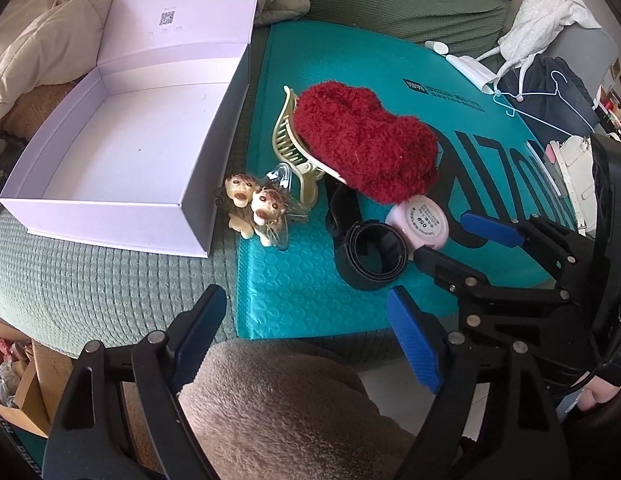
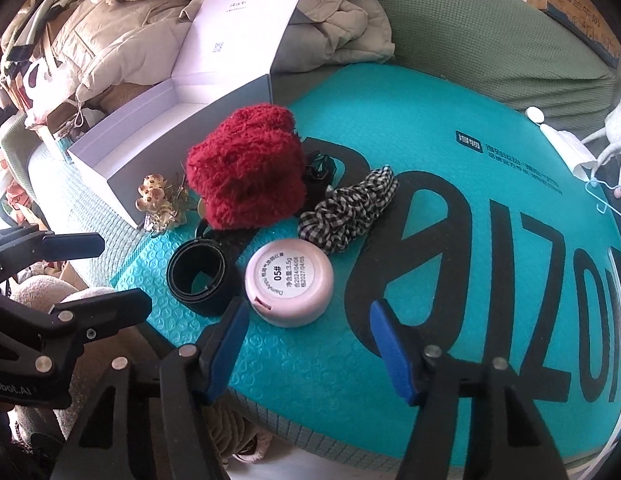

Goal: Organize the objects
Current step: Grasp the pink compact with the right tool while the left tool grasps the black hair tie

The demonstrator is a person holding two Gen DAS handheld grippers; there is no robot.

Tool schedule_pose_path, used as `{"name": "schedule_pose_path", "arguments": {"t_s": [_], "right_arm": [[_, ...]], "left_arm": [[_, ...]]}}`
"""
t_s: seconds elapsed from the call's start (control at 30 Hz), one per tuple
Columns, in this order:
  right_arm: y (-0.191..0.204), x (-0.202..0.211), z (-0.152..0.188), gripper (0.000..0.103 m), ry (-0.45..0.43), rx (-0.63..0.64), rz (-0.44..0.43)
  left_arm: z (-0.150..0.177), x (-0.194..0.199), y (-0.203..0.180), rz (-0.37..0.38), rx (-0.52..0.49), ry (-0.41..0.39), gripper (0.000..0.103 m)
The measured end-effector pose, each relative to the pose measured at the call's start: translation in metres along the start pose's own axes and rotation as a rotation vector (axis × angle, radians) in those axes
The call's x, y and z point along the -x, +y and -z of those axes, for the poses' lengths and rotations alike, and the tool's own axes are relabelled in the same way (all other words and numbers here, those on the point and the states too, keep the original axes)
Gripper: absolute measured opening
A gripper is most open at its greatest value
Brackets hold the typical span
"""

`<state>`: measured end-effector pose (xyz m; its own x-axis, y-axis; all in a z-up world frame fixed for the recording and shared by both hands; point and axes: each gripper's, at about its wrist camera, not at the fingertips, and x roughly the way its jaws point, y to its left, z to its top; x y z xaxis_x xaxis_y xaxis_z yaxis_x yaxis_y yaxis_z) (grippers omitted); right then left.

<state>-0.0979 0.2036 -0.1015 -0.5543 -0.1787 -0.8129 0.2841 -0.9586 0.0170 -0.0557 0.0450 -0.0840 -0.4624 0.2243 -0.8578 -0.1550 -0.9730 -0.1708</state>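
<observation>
Left claw [image 1: 306, 336] hangs wide apart, gripping nothing; at its twelve o'clock lies the black band [image 1: 370, 256], with the open white box [image 1: 122, 152] at ten. Right claw [image 2: 306, 344] gapes empty too, the pink compact [image 2: 289, 283] at its twelve o'clock, red fuzzy sock [image 2: 246, 168] beyond.

Open box [image 1: 110, 152] at the left of the mailer [image 1: 294, 292], on which lie the sock [image 1: 362, 140], hair clip [image 1: 290, 136], strap roll [image 1: 370, 254] and compact [image 1: 424, 220] touching it.

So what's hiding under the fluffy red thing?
A cream hair claw clip pokes out beneath the fuzzy red socks, plus some black thing; the rest is covered.
</observation>
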Motion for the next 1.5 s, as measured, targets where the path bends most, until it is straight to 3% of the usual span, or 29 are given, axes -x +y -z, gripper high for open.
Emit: {"name": "schedule_pose_path", "arguments": {"t_s": [0.27,0.37,0.6,1.17,1.4,1.5], "right_arm": [[0.001,-0.012,-0.005,0.064,-0.007,0.016,-0.034],[-0.001,-0.015,-0.004,0.051,-0.005,0.021,-0.049],[-0.006,-0.010,0.000,0.051,-0.008,0.025,-0.050],[-0.026,0.001,0.014,0.051,0.001,0.000,-0.024],[-0.028,0.002,0.016,0.051,-0.003,-0.007,-0.024],[-0.029,0.001,0.016,0.051,-0.006,-0.014,-0.028]], "left_arm": [[-0.003,-0.007,-0.001,0.033,-0.003,0.008,0.081],[-0.004,-0.012,-0.004,0.040,-0.008,0.015,0.081],[-0.007,-0.024,-0.018,0.077,-0.032,0.020,0.077],[-0.014,-0.045,-0.042,0.064,-0.063,0.003,0.066],[-0.013,-0.046,-0.047,0.037,-0.086,-0.025,0.044],[-0.012,-0.045,-0.047,0.045,-0.088,-0.027,0.043]]}}
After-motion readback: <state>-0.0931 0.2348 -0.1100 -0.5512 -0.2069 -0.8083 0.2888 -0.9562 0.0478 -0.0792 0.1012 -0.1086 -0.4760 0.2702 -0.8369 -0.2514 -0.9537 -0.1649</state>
